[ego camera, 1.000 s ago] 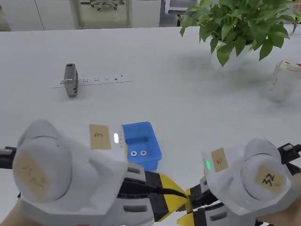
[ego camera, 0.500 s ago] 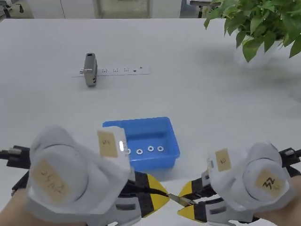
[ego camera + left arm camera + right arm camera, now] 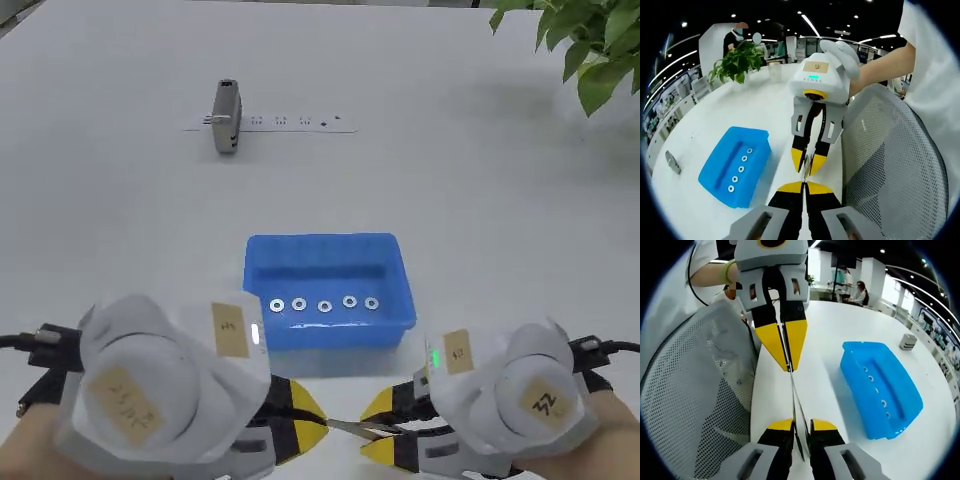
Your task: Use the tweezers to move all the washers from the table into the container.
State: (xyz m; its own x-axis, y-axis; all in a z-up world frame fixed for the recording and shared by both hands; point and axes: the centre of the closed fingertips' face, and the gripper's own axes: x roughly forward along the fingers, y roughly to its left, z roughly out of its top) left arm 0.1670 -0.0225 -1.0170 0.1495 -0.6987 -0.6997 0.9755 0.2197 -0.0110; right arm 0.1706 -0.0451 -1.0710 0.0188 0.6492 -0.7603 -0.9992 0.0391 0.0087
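Right now my left gripper (image 3: pixel 315 432) and right gripper (image 3: pixel 368 442) both pinch the tweezers (image 3: pixel 345 428), tip to tip; five washers (image 3: pixel 324 305) (one row) lie in the blue container (image 3: pixel 320 241).

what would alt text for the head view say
The left gripper and right gripper face each other at the bottom, both shut on slim metal tweezers. Just beyond them on the white table sits a blue container with five washers in a row; a power strip and plant leaves lie farther back.
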